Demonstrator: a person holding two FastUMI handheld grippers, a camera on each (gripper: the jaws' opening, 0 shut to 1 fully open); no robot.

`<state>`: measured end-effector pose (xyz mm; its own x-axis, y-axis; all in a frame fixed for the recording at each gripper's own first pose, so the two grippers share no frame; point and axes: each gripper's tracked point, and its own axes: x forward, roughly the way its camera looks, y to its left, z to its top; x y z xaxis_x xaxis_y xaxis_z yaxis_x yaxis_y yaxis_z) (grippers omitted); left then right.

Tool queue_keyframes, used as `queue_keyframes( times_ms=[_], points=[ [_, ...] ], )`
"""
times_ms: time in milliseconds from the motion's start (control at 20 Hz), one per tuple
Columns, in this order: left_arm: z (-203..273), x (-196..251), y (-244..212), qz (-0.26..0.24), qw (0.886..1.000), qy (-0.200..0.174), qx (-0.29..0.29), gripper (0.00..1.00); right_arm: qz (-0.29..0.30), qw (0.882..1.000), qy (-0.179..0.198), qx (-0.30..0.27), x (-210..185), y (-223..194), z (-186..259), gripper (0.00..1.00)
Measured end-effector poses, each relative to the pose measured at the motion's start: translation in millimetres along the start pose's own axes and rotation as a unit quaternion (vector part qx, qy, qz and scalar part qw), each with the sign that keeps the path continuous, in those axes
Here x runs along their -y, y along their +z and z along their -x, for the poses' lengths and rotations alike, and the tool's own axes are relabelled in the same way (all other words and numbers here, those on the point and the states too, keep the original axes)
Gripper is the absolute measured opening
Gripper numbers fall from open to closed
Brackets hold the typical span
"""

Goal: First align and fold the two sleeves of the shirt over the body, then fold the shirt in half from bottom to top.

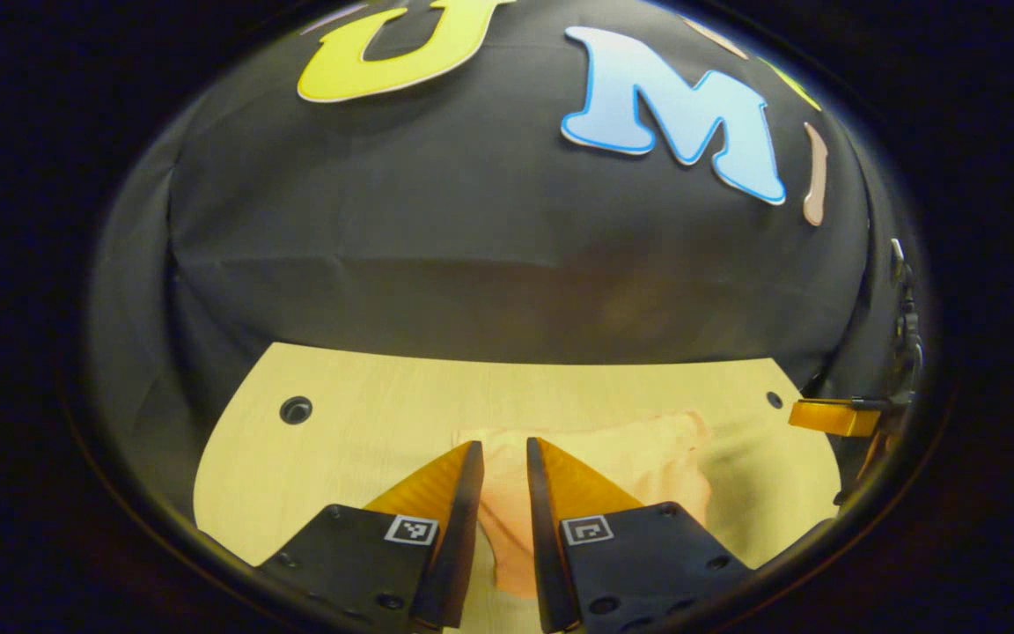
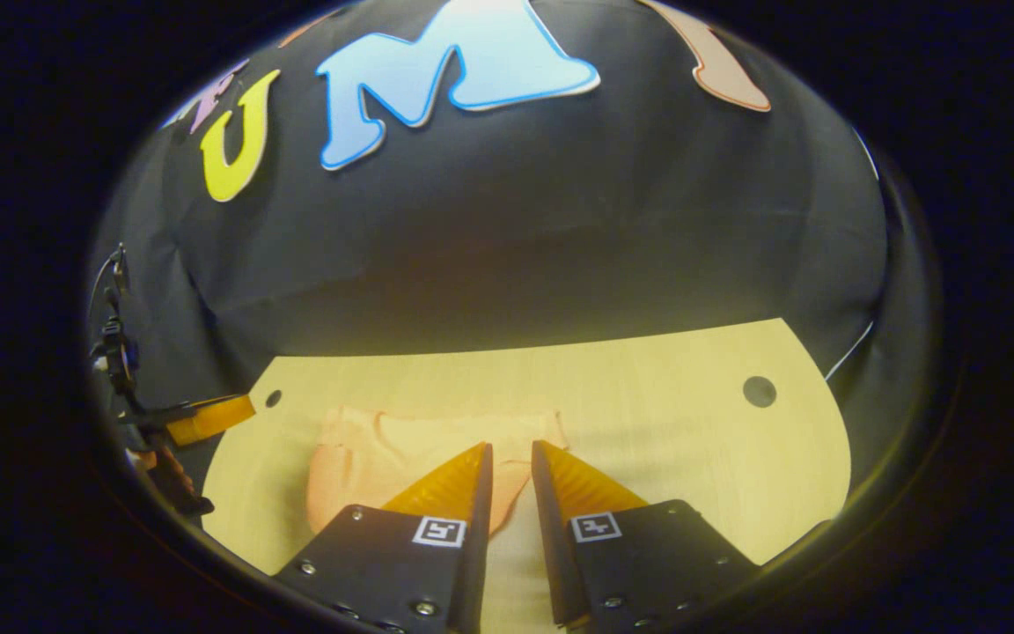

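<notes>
A peach-pink shirt [image 1: 630, 467] lies bunched into a small flat shape on the pale wooden table [image 1: 366, 440]. In the left gripper view my left gripper [image 1: 503, 447] hovers over the shirt's left part. Its fingers are a narrow gap apart, and the cloth seen through the gap lies on the table. In the right gripper view the shirt [image 2: 401, 445] sits ahead and to the left of my right gripper [image 2: 511, 447], which is also slightly open with nothing between its fingers. Each view catches the other gripper at its edge: the right gripper [image 1: 833, 416] and the left gripper [image 2: 208, 418].
The table has round holes near its far corners [image 1: 296, 409] [image 2: 760, 391]. Black cloth walls rise directly behind the table's far edge [image 1: 516, 361]. Bare tabletop [image 2: 692, 449] stretches to the right of the shirt in the right gripper view.
</notes>
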<state>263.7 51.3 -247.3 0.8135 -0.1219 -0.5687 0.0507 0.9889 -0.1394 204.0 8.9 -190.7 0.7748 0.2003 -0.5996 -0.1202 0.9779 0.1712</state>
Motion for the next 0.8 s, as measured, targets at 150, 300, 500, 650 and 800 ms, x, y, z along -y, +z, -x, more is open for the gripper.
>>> queue_keyframes(
  times_ms=[150,300,500,650,800],
  points=[
    [61.0,18.3,6.8,-0.01,1.0,-0.008,0.01,0.34,0.011,1.0,0.007,0.014,-21.3,3.8,55.6,0.29],
    [119.3,35.7,10.9,-0.01,1.0,-0.021,0.019,0.37,0.017,0.999,0.016,0.033,-45.1,7.3,107.9,0.29],
    [190.7,49.0,12.5,-0.012,0.999,-0.027,0.038,0.37,0.019,0.998,0.03,0.053,-74.0,3.0,165.2,0.29],
    [238.8,55.0,10.6,-0.011,0.998,-0.028,0.058,0.34,0.025,0.997,0.038,0.068,-95.3,-4.5,197.0,0.29],
    [270.9,54.4,4.8,-0.016,0.997,-0.023,0.076,0.37,0.029,0.995,0.044,0.083,-111.2,-13.9,217.4,0.29]
  ],
)
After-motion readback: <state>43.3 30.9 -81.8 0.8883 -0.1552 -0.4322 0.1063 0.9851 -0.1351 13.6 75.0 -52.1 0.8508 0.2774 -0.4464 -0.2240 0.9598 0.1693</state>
